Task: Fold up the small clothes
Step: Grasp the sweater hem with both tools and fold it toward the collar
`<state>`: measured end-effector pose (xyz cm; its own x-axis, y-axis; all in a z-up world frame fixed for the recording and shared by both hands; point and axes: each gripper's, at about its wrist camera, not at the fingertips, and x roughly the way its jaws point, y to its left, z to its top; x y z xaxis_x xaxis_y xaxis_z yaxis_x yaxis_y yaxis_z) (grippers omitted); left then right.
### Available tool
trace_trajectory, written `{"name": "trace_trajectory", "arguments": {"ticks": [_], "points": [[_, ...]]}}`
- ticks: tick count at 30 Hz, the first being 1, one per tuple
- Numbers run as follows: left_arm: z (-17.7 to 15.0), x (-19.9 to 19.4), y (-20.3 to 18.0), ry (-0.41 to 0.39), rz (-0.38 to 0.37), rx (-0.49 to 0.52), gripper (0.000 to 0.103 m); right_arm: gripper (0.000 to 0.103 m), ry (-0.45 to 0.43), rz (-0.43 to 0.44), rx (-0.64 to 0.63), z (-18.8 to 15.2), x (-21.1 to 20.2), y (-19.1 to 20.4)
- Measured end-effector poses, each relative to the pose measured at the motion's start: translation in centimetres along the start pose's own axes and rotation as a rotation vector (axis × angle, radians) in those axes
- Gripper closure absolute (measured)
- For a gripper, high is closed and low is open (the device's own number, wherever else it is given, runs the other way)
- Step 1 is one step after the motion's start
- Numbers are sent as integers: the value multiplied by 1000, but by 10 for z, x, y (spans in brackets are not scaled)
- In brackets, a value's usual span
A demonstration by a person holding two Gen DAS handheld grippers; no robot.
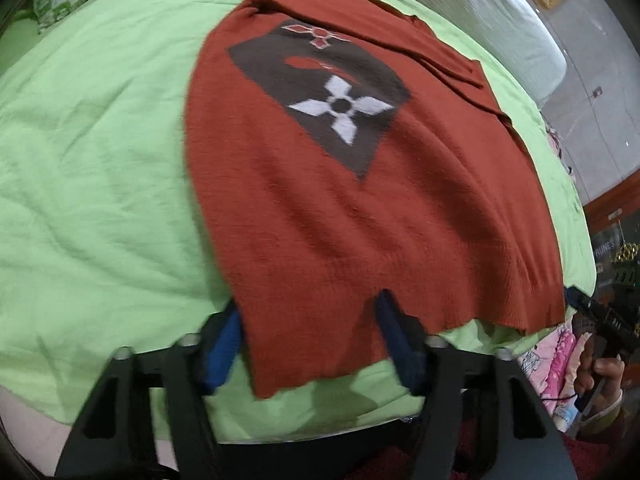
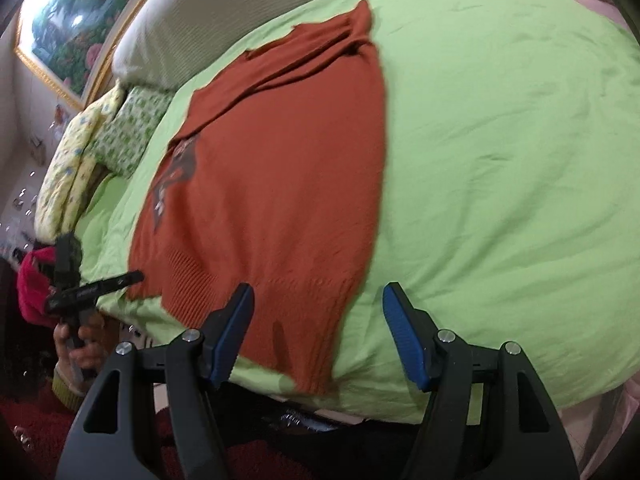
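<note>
A rust-red knit sweater (image 1: 340, 208) with a dark brown patch and a white flower motif lies flat on the green bedsheet (image 1: 100, 160). Its hem points toward me and its sleeves are folded in at the far end. My left gripper (image 1: 308, 344) is open, its blue pads either side of the hem's near left corner, which lies between the fingers. My right gripper (image 2: 318, 336) is open over the hem's right corner in the right wrist view, where the sweater (image 2: 280, 168) fills the middle. The right gripper also shows at the left view's right edge (image 1: 600, 316).
Green-patterned and yellow pillows (image 2: 120, 136) lie at the head of the bed (image 2: 500, 160), with a white headboard (image 2: 192, 12) and a framed picture (image 2: 68, 28) behind. A dark red rug (image 2: 48, 432) covers the floor below the bed's near edge.
</note>
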<state>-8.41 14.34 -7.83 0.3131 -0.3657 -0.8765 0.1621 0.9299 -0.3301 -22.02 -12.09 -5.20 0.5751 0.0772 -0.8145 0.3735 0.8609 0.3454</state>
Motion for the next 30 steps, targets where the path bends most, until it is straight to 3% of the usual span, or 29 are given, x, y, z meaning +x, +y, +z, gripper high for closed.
{"name": "trace_trajectory", "arguments": {"ticks": [1,4,5,6,7,13,18,23,30], "points": [[1,-1,5,-3,-1,-14,64,41,16,24,5,-1,3,0],[2,-2,21,-11,-60,-69,90,62,51,65,7,-6,14,2],[2,-2,24,-10,-80,-83,92,74,49,67,11,-7,16,1],[2,-2,26,-13,-94,-95,95,92,51,69,17,-8,18,0],[2,-3,24,-21,-91,-92,97,95,55,75,31,-8,19,-3],[6,-23,-4,-100,-76,-30,98,96,-18,165,33,-4,5,-2],[27,-53,-10,-181,-97,-32,98,96,-146,270,44,18,-18,0],[62,-83,-12,-294,-111,-50,98,96,-294,351,79,55,-40,-8],[142,-87,-17,-374,-97,-35,98,96,-383,394,58,124,-34,-3]]}}
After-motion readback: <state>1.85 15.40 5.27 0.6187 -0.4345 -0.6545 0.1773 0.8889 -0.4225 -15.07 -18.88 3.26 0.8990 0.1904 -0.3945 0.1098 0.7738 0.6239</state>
